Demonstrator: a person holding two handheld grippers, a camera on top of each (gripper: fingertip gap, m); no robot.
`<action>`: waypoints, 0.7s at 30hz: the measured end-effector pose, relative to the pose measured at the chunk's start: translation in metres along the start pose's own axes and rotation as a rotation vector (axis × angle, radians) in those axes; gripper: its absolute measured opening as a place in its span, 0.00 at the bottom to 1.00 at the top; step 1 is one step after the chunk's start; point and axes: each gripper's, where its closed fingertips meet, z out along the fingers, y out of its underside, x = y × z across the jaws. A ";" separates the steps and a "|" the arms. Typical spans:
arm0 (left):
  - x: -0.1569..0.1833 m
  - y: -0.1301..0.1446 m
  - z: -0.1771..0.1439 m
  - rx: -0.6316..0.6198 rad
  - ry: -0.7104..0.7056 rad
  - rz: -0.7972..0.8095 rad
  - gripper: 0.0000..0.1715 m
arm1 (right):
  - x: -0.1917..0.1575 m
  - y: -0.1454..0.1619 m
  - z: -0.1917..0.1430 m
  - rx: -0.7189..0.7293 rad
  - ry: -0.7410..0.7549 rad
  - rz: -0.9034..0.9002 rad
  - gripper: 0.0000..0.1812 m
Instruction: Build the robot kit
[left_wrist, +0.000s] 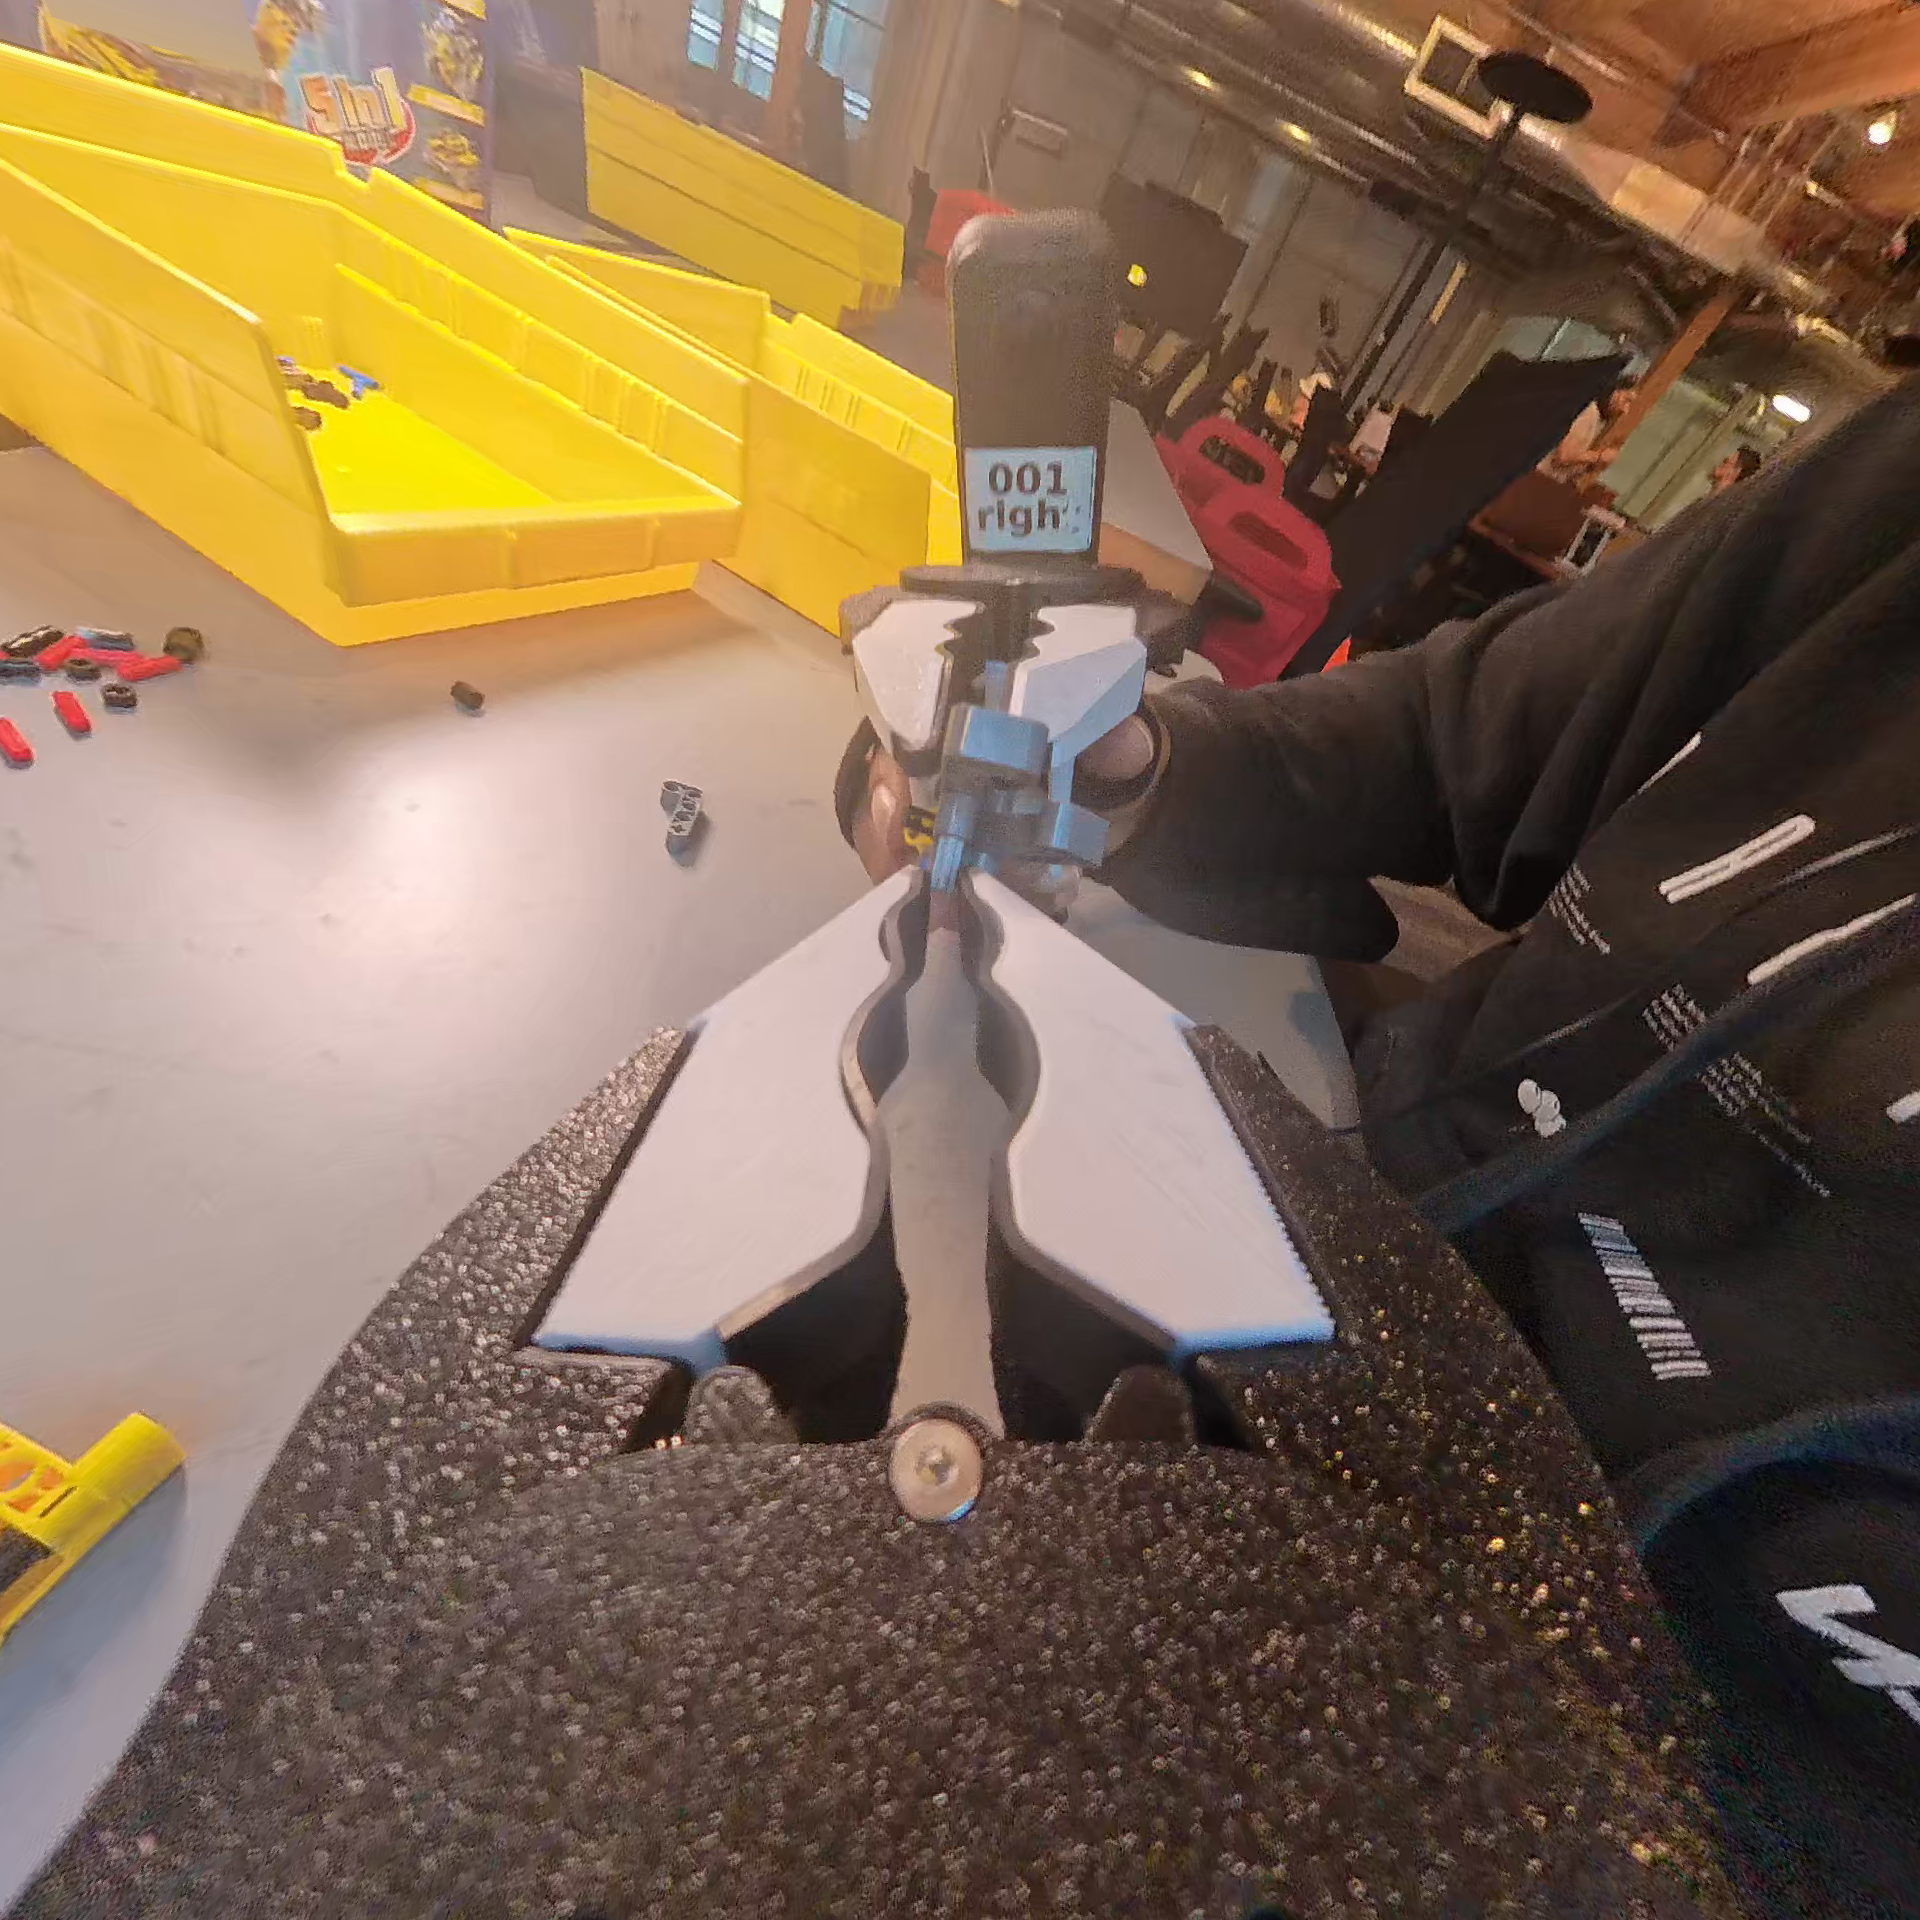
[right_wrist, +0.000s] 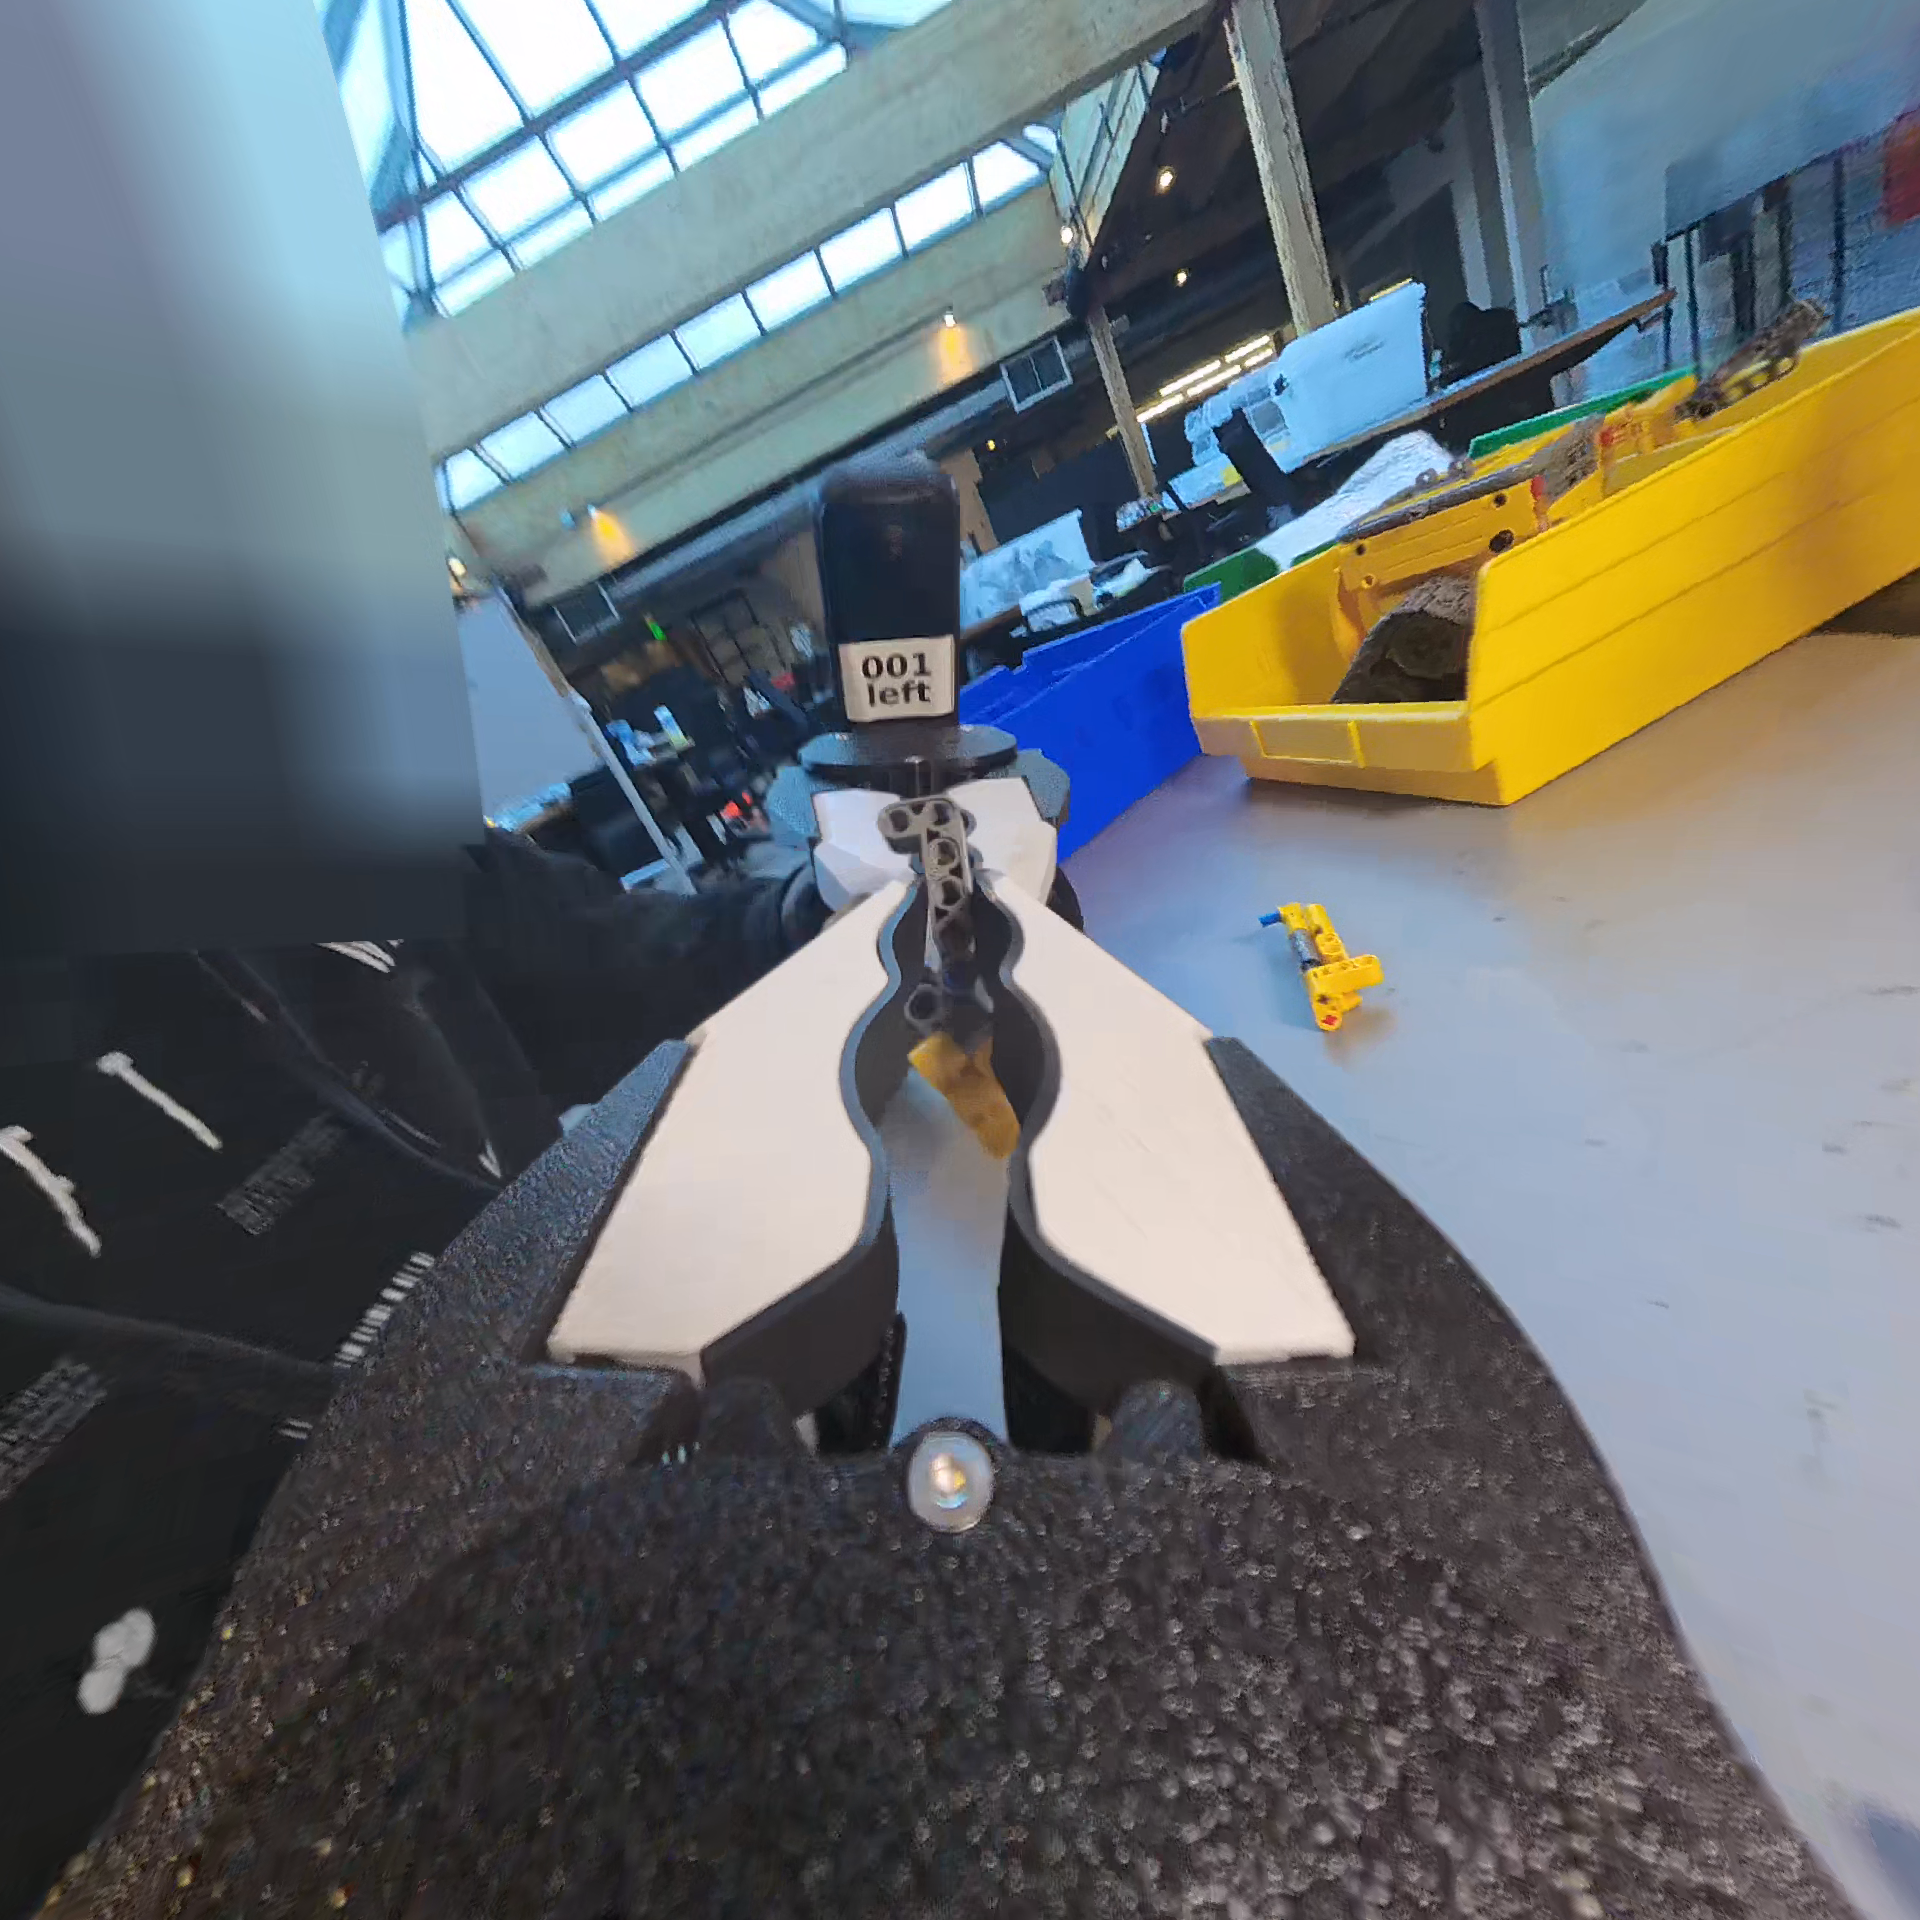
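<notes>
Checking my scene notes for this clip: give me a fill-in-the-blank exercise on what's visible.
The toy-brick part pinched by the right tool is ___ in colour.
The left tool is ___ on that same part.
Next to the yellow bin stands a second bin coloured ___.
The small assembly loose on the table is mostly ___.
Missing: grey; shut; blue; yellow.

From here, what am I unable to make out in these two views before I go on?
- Left wrist view: whether the left hand-held gripper pinches the grey piece or only meets it; its tips cover the contact.
- Right wrist view: the lower end of the grey beam and yellow piece, hidden between the right hand-held gripper fingers.
- Right wrist view, upper left: a blurred patch.
- Left wrist view: small parts in the yellow bin, too small.
</notes>
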 end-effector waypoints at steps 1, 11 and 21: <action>0.002 0.002 0.001 -0.011 0.007 0.019 0.02 | -0.002 0.002 0.002 -0.027 0.013 -0.051 0.05; 0.011 0.000 0.002 0.045 0.071 0.093 0.02 | -0.020 0.001 -0.002 -0.116 0.025 -0.256 0.14; 0.013 0.009 0.003 -0.022 0.077 0.140 0.02 | -0.015 0.011 -0.013 -0.232 0.041 -0.308 0.04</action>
